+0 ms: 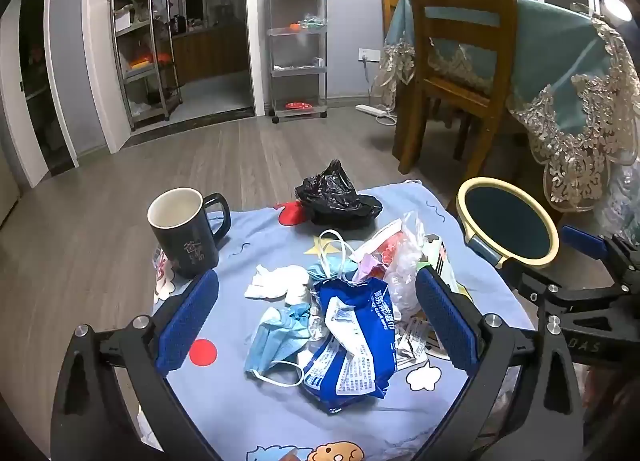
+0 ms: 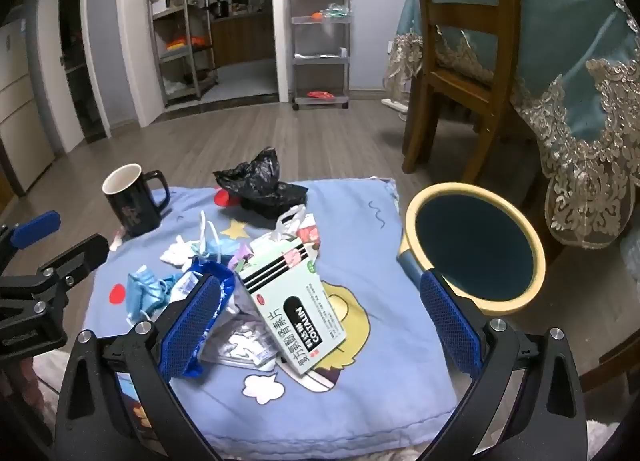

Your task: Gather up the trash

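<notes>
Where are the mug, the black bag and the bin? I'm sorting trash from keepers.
mug (image 1: 182,239), left wrist view, outer wall.
black bag (image 1: 336,197), left wrist view, crumpled middle.
bin (image 2: 416,205), right wrist view, rim.

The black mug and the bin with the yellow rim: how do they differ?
The black mug stands on the blue cloth; the bin stands beside it, off its right edge. The mug has a handle and white inside; the bin is wider, dark teal inside. Both are upright.

Blue wipes pack (image 1: 352,345), black bag (image 1: 336,197), black mug (image 1: 184,233) (white inside), light-blue cartoon-print cloth (image 2: 360,221).
</notes>
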Action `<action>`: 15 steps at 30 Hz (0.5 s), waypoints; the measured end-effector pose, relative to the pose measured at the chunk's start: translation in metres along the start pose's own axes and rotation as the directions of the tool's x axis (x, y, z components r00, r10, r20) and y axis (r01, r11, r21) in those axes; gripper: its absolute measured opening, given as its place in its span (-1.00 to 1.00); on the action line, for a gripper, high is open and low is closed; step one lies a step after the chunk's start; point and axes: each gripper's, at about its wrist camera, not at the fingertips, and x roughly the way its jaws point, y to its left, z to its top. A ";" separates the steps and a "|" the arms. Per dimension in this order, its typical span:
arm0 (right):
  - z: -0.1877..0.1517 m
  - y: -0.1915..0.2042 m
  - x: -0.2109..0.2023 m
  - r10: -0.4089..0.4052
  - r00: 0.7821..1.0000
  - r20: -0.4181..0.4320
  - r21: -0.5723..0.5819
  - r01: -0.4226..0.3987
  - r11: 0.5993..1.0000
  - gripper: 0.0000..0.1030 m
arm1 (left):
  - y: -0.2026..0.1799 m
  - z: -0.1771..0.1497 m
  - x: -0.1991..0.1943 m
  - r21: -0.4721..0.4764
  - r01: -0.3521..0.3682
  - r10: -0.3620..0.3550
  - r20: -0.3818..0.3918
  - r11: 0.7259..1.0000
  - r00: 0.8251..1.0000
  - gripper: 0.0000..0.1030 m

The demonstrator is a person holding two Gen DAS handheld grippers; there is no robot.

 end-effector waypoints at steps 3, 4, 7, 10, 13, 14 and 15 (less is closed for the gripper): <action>0.000 0.001 0.000 -0.004 1.000 0.000 0.001 0.004 1.000 0.93 | 0.000 0.000 0.000 -0.001 -0.003 0.003 0.007 1.000 1.000 0.89; 0.000 0.001 -0.001 -0.003 1.000 0.001 0.002 0.003 1.000 0.93 | 0.000 0.000 0.000 -0.003 -0.003 0.003 0.008 1.000 1.000 0.89; 0.000 -0.002 0.001 0.001 1.000 -0.004 0.010 -0.001 1.000 0.93 | 0.000 0.001 0.002 -0.010 -0.002 0.002 0.007 1.000 1.000 0.89; 0.001 -0.003 0.001 0.002 1.000 -0.005 0.012 -0.002 1.000 0.93 | -0.002 0.002 -0.004 -0.001 0.002 -0.002 0.009 1.000 1.000 0.89; 0.001 -0.002 0.001 -0.003 1.000 -0.006 0.013 0.003 1.000 0.93 | -0.004 0.004 -0.005 -0.001 0.002 -0.002 0.008 1.000 1.000 0.89; 0.001 -0.003 0.001 -0.003 1.000 -0.006 0.013 0.003 1.000 0.93 | -0.005 0.005 -0.006 -0.001 0.000 0.000 0.008 1.000 1.000 0.89; 0.001 -0.002 0.001 -0.004 1.000 -0.007 0.012 0.004 1.000 0.93 | -0.002 0.003 -0.003 -0.003 0.004 -0.004 0.010 1.000 1.000 0.89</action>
